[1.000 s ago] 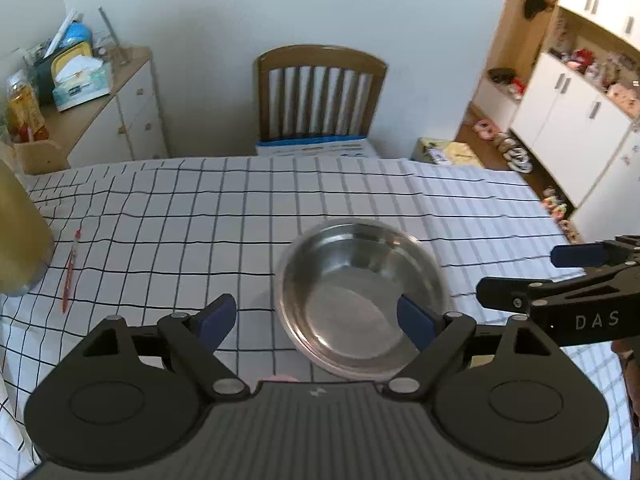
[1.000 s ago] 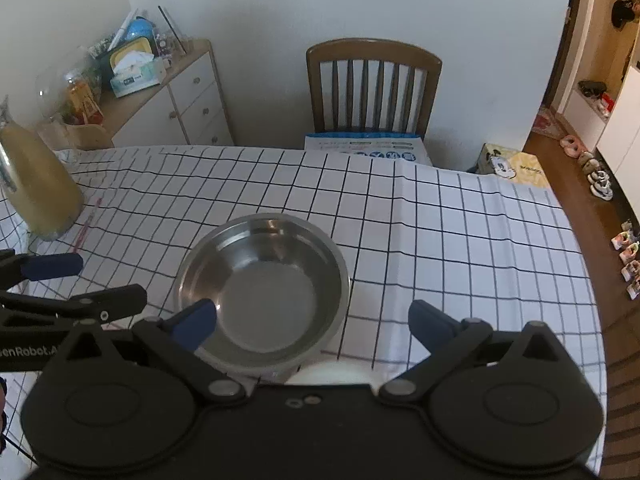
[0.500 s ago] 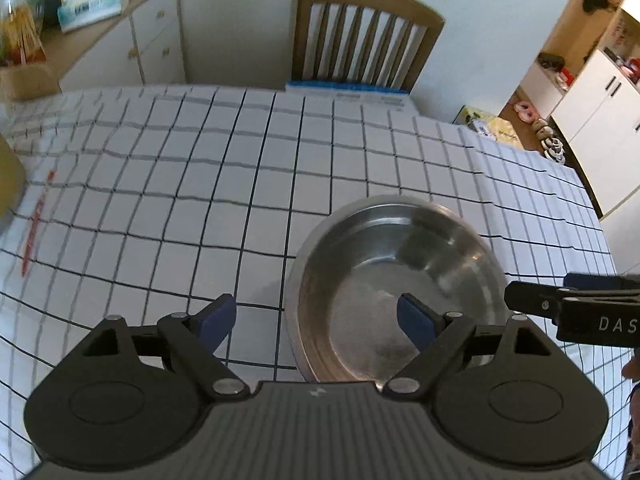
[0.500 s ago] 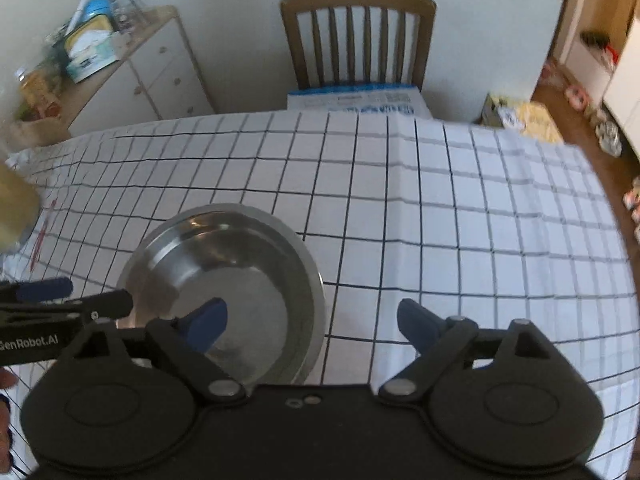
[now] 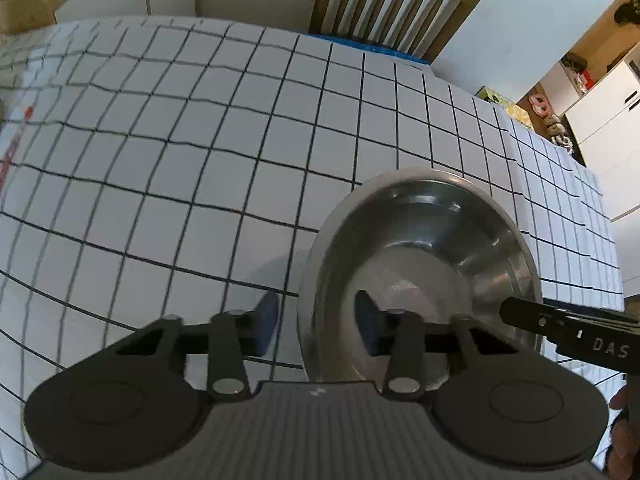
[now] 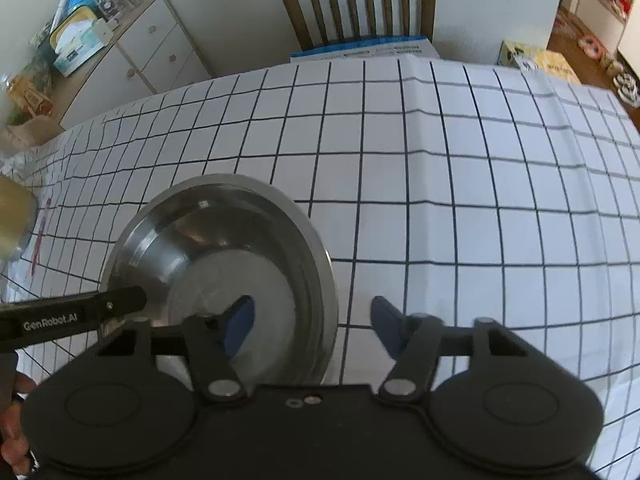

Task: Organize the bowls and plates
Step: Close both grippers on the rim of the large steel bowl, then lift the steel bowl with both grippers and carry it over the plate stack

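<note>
Jaws closing astride opposite rims of steel bowl [image 5: 432, 240], not yet pressing, left gripper [image 5: 316, 320] and right gripper [image 6: 312, 320] both pitched steeply down

- Looks like a home dining room: wooden chair [image 6: 356, 0] pulled up to a surface under a checked tablecloth [image 6: 460, 200]
- cluttered white drawer unit [image 6: 160, 52], white cupboards [image 5: 608, 104] nearby

Left gripper [image 5: 316, 322]: black plastic body, ribbed grey top panel, two round black discs at lower corners, silver pivot screws, blue finger pads [image 5: 267, 322]. Right gripper [image 6: 312, 322]: same build, smooth black top. White lettering "DAS" at frame right, "GenRobot.AI" at frame left.
</note>
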The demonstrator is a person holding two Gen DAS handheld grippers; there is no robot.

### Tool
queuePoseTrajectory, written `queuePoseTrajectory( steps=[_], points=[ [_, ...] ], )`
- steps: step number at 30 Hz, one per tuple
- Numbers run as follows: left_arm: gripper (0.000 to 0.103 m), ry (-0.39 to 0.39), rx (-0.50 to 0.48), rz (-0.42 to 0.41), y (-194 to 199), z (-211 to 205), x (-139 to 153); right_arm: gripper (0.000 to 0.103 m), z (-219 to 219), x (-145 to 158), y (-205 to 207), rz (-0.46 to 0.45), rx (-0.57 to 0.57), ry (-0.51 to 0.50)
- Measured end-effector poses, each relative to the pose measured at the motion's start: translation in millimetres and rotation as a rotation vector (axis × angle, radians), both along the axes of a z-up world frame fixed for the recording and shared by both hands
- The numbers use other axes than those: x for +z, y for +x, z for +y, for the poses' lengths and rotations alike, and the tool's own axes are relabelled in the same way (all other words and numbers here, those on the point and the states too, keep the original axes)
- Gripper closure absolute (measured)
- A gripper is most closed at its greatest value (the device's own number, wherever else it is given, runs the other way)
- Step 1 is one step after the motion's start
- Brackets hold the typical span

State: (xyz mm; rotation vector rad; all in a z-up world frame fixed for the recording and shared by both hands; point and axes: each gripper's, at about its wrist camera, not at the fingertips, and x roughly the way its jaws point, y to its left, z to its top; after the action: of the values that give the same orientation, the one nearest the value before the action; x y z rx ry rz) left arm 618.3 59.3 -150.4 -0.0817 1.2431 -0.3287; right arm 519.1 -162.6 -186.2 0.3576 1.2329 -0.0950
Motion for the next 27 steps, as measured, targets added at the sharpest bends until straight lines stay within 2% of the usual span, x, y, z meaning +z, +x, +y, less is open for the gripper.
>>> queuePoseTrajectory(
  steps=[4,5,8,10,15,27],
  points=[
    [0.076,-0.011,0.008,0.010,0.7,1.3,-3.3,0.075,-2.3,-1.7,-2.9,0.012,-0.013,0.031],
    [0.081,-0.016,0.013,0.016,0.9,1.7,-3.3,0.076,-2.9,-1.2,-4.1,0.011,-0.014,0.030],
    [0.084,-0.007,0.026,0.021,1.9,2.3,-2.5,0.082,-2.9,1.0,-7.5,0.007,-0.015,0.014],
    [0.087,0.001,0.029,0.023,1.8,3.1,-1.4,0.090,-3.7,1.6,-10.0,0.006,-0.022,0.005],
    [0.088,0.006,0.019,-0.010,-0.2,2.6,11.5,0.091,-5.2,8.3,-17.4,-0.017,-0.029,-0.017],
    [0.088,-0.008,-0.033,-0.082,-22.9,5.3,64.9,0.091,-1.2,58.2,-34.2,-0.077,-0.048,-0.051]
  ],
)
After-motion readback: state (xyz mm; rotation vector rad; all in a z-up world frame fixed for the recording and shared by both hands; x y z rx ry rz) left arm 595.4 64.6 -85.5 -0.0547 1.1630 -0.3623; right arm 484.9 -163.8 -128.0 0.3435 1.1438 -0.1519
